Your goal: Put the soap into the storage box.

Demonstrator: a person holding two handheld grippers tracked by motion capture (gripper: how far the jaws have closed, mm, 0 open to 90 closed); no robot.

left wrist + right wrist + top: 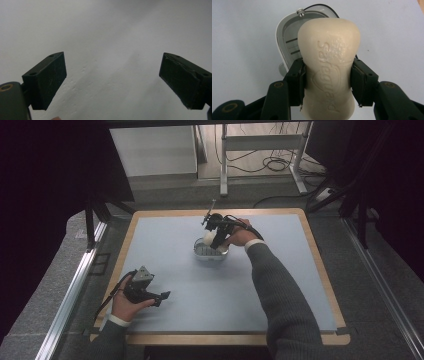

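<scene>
Grey knit sleeves enter from the near edge of the high view, one on each forearm. Nearest, the left hand (122,306) holds the left gripper (162,297) low over the pale blue mat (165,250) at the near left part of the wooden-edged table (320,265). In the left gripper view its two black jaws stand wide apart with nothing between them, and bare pale mat lies beyond; the pads show light scuff marks. That gripper carries a grey three-cornered plate (144,276) on top, and a cable (106,304) trails from it toward the near left corner. Farther in, around the middle of the mat, the right hand (242,235) holds the right gripper (216,241), tilted downward. In the right gripper view its jaws are clamped on the two sides of a cream bar of soap (328,67), pressing at the bar's waisted middle; raised lettering runs along the bar's face. Directly beyond and below the bar sits a white and grey soap dish (287,37) with slots in its floor and a small screw at its far rim. In the high view the bar (212,238) is over the dish (202,253); whether the bar touches the dish cannot be told. Beyond the table's far edge are white desk legs (223,165) and loose cables (272,164) on the floor.
</scene>
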